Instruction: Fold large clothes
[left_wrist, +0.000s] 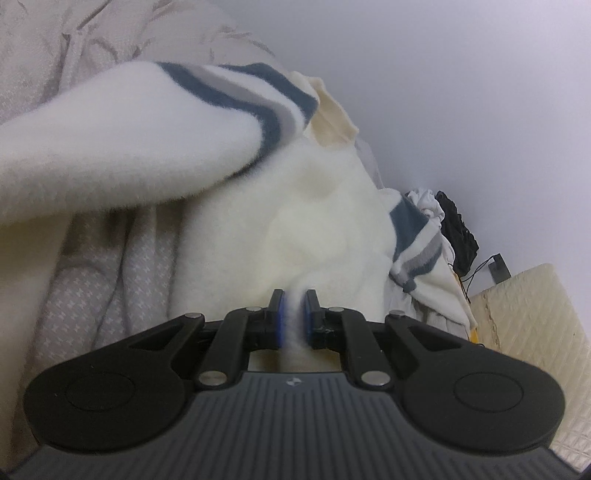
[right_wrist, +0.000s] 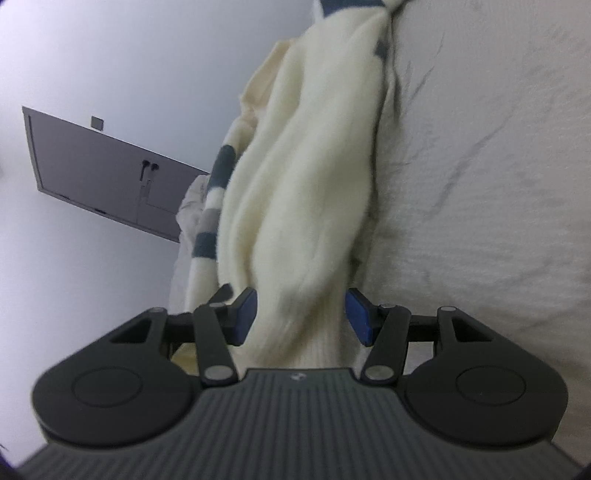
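Left wrist view: left gripper (left_wrist: 293, 314) pinches the sweater (left_wrist: 295, 221); right gripper (right_wrist: 301, 314) jaws grip a thick bunch. Keep both ends taut over the bed (left_wrist: 85, 288).

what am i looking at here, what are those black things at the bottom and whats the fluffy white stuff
Each picture comes from a camera fixed on a hand-held gripper, a two-finger clamp a person carries, one per hand. The black parts are its linkages. The left hand-held gripper is pinched shut on a thin fold of a cream fleece garment with blue and grey stripes. The right hand-held gripper has a thick bunch of the same garment between wider-set blue pads. Below lies a patterned bedspread.
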